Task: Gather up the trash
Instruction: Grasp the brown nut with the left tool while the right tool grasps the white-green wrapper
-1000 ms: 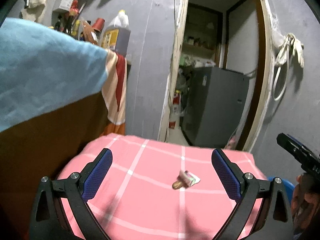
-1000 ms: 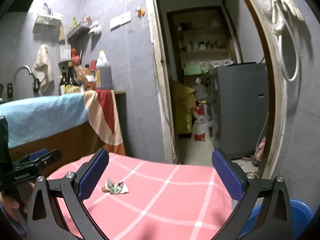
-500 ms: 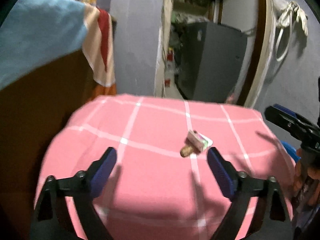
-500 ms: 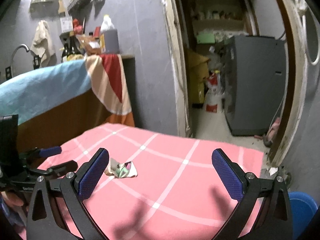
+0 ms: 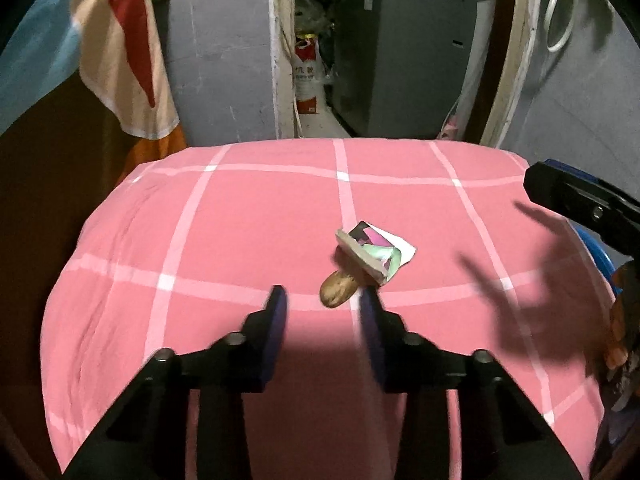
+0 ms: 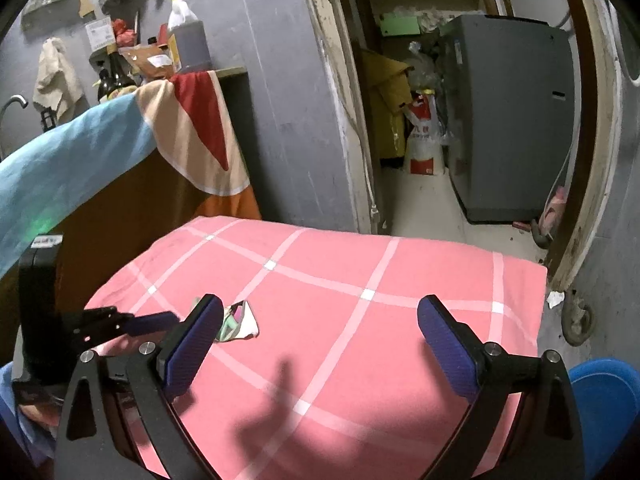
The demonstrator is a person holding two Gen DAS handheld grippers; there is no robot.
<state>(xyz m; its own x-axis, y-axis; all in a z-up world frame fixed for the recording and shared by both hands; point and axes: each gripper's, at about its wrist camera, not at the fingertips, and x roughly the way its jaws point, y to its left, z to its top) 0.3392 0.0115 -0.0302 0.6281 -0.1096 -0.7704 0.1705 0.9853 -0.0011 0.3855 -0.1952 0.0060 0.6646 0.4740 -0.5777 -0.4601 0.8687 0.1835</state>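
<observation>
On the pink checked cloth [image 5: 224, 240] lies a crumpled white, pink and green wrapper [image 5: 376, 252], with a small brown nut-like piece [image 5: 338, 290] touching its near side. My left gripper [image 5: 322, 296] points down at them. Its jaws are closing, and the brown piece sits just between the fingertips without being pressed. In the right wrist view the wrapper [image 6: 240, 322] shows behind my left finger pad [image 6: 192, 344]. My right gripper [image 6: 320, 312] hangs wide open over bare cloth, to the right of the trash. The left gripper [image 6: 132, 324] reaches in from the left.
A blue bin [image 6: 604, 392] stands low beside the table's right side. A counter draped with a blue, cream and red towel [image 5: 120, 52] flanks the left. Behind the table a doorway opens onto a grey appliance [image 5: 400, 48] and sacks.
My left gripper came down and forward to the trash, and its jaws narrowed from wide apart to a small gap. The right gripper tipped down over the cloth and stayed wide open.
</observation>
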